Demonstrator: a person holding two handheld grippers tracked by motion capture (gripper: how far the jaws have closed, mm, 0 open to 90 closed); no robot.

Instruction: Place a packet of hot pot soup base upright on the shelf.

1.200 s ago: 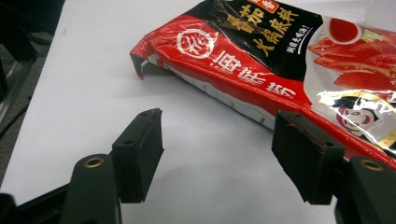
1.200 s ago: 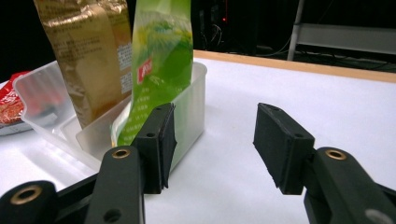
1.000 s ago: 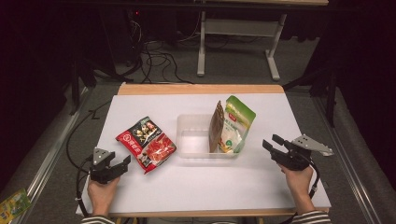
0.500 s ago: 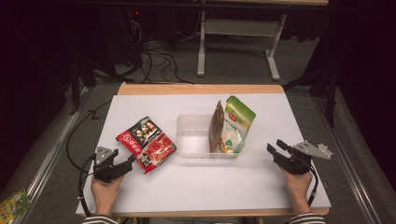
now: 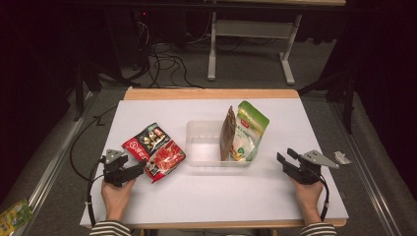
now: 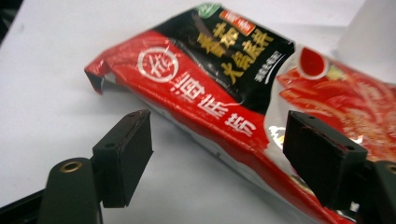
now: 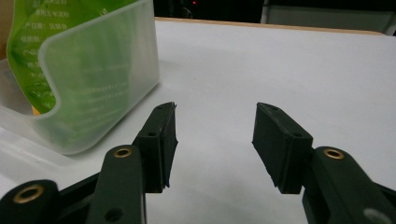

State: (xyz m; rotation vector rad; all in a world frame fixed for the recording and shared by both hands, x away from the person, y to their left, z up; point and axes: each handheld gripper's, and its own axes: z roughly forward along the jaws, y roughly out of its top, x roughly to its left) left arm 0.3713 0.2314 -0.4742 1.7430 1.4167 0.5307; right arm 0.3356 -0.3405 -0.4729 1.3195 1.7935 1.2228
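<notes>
Two packets [image 5: 243, 132] already stand in the clear tub [image 5: 201, 147], while the red packet [image 5: 156, 150] lies flat on the table beside it, waiting, the left gripper [image 5: 139, 166] just opening around its edge, the right gripper [image 5: 284, 158] apart and empty.

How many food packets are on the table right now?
3. The red packet lies flat on the table left of the clear bin; the brown packet and green packet stand inside its right end. Another could hide behind them.
</notes>
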